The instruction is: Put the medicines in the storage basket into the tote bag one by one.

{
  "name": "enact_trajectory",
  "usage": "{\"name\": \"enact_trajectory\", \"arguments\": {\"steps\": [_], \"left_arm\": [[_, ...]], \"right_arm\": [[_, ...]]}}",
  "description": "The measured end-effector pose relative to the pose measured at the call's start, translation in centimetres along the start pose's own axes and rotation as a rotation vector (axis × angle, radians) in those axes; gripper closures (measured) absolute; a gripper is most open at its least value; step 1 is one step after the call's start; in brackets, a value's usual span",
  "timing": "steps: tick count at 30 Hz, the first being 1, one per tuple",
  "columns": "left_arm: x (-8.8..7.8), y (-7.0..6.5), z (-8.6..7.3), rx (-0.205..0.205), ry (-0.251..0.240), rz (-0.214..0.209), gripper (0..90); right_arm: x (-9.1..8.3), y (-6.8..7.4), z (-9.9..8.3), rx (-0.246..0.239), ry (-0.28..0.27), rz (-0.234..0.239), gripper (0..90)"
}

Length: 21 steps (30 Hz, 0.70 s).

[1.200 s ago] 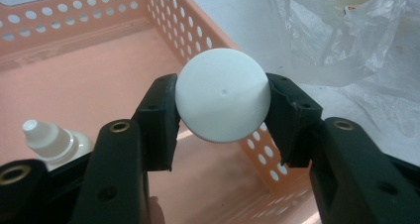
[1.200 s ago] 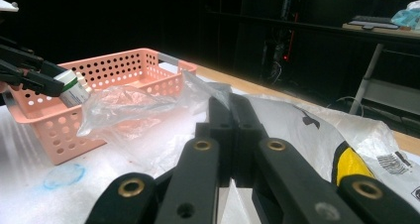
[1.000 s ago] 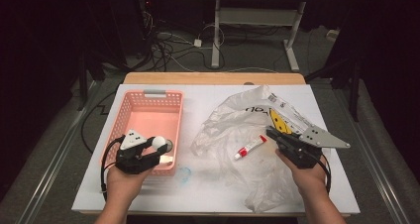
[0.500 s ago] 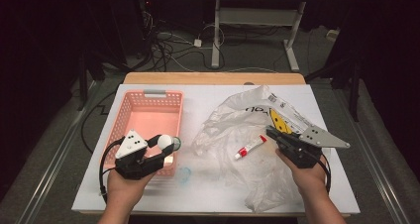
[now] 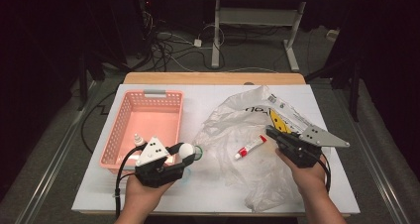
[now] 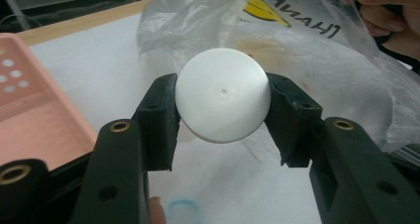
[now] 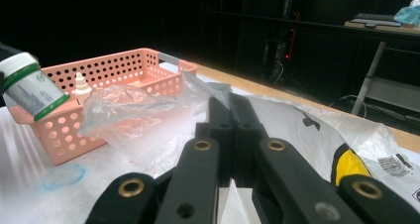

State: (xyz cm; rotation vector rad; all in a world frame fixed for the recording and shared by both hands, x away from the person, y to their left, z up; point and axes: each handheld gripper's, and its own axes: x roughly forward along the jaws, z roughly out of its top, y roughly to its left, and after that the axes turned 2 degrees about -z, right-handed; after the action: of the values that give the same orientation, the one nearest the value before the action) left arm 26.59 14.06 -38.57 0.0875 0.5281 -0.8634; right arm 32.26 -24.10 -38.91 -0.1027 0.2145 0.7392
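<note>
My left gripper (image 5: 184, 153) is shut on a white bottle (image 5: 189, 150) with a green band, held just right of the pink basket (image 5: 128, 119) and pointing at the bag. In the left gripper view the bottle's round white cap (image 6: 223, 100) sits squeezed between both pads. The same bottle (image 7: 30, 89) shows at the left of the right gripper view. My right gripper (image 5: 270, 132) is shut on a fold of the clear plastic bag (image 5: 233, 125), and the film (image 7: 133, 110) rises from its closed tips (image 7: 229, 102). A red and white tube (image 5: 250, 147) lies in the bag.
A small dropper bottle (image 5: 137, 139) stands in the basket's near end. The white table cover (image 5: 213, 194) reaches the front edge, with a faint blue ring mark (image 7: 64, 177) near the basket. A wooden strip (image 5: 213, 78) borders the far side, with dark floor and cables beyond it.
My left gripper has carried the bottle to the right, from over the basket's near corner to beside its right wall, closer to the bag. The right gripper has stayed put.
</note>
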Motion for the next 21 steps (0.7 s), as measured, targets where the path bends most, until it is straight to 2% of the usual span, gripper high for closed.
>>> {"name": "enact_trajectory", "arguments": {"steps": [8,15,21], "left_arm": [[2.6,-1.8,0.9,0.049,0.029,-0.054,48.8],[5.7,-2.8,1.6,0.071,0.047,-0.093,48.8],[8.4,-3.2,2.1,0.076,0.057,-0.109,48.8]], "right_arm": [[0.2,0.2,-0.1,-0.001,0.005,0.005,90.0],[0.2,0.4,0.0,-0.002,0.003,0.006,90.0],[0.3,0.3,0.0,-0.003,0.002,0.008,90.0]]}}
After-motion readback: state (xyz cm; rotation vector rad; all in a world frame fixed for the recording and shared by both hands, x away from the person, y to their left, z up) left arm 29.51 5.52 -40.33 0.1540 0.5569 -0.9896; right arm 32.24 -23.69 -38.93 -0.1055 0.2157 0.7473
